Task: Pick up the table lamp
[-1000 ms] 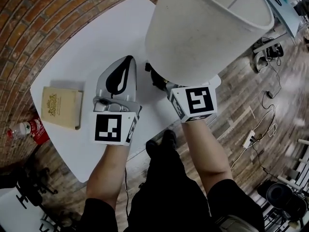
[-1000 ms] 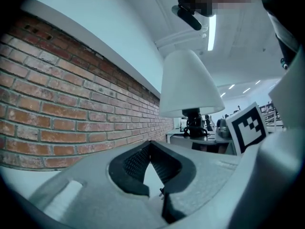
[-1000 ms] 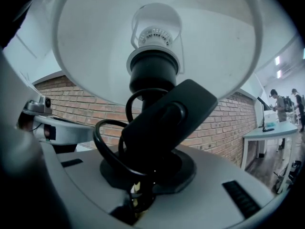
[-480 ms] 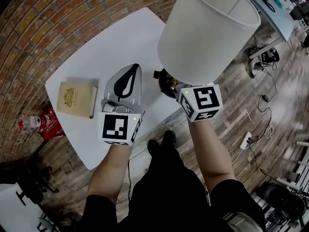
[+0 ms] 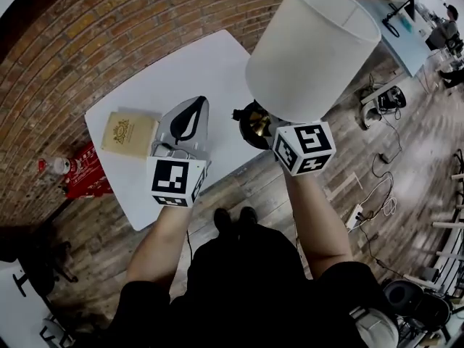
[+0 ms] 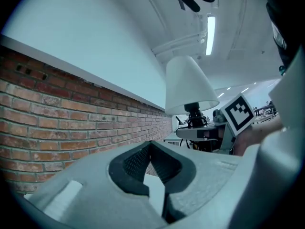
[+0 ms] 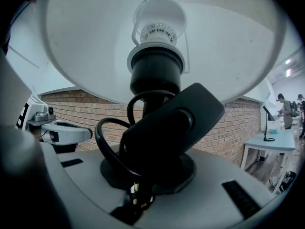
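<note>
lift step in hand: right tool (image 7: pixel 138 191) clamped on the table lamp (image 5: pixel 312 49), which looks clear of the bench (image 5: pixel 181 67). left tool (image 5: pixel 194 104) closed, empty, alongside. next: hold it upright, mind the looped cord (image 7: pixel 106 142).

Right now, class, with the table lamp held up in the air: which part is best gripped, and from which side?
Grip the thin brass stem under the bulb socket, coming in level from the side, as the right claw does. The lampshade is too wide for the jaws; the narrow upright stem fits between them.
</note>
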`<state>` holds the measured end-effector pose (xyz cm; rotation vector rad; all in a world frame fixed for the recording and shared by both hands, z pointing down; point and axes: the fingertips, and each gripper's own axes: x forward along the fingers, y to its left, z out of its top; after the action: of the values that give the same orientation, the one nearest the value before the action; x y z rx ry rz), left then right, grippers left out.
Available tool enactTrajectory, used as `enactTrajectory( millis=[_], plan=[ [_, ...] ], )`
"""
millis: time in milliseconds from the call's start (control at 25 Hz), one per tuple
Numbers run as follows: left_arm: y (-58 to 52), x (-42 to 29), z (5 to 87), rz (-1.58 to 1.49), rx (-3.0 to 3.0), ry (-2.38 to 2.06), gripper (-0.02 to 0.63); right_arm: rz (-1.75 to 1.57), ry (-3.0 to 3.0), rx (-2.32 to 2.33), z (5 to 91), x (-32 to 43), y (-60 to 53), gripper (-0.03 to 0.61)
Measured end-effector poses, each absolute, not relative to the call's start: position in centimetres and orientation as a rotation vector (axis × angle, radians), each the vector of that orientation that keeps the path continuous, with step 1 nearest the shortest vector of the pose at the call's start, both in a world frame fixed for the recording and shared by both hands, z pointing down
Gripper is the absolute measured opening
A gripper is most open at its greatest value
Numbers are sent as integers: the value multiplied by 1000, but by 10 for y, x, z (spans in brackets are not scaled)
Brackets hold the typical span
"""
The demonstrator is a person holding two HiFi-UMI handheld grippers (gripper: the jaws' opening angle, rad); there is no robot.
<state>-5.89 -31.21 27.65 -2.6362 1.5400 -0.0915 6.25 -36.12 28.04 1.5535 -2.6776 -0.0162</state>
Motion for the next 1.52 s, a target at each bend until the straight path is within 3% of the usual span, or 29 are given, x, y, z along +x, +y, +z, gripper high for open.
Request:
enactTrajectory(
  millis=[560,1520],
  plan=[
    [-240,-58,242,-137,-2587,1600,8,46,-2752,1200,268,45,-271,63],
    [-217,-43,240,-116,-2608,1557,8,82,-2756,1154,273,49,-240,60]
  ],
)
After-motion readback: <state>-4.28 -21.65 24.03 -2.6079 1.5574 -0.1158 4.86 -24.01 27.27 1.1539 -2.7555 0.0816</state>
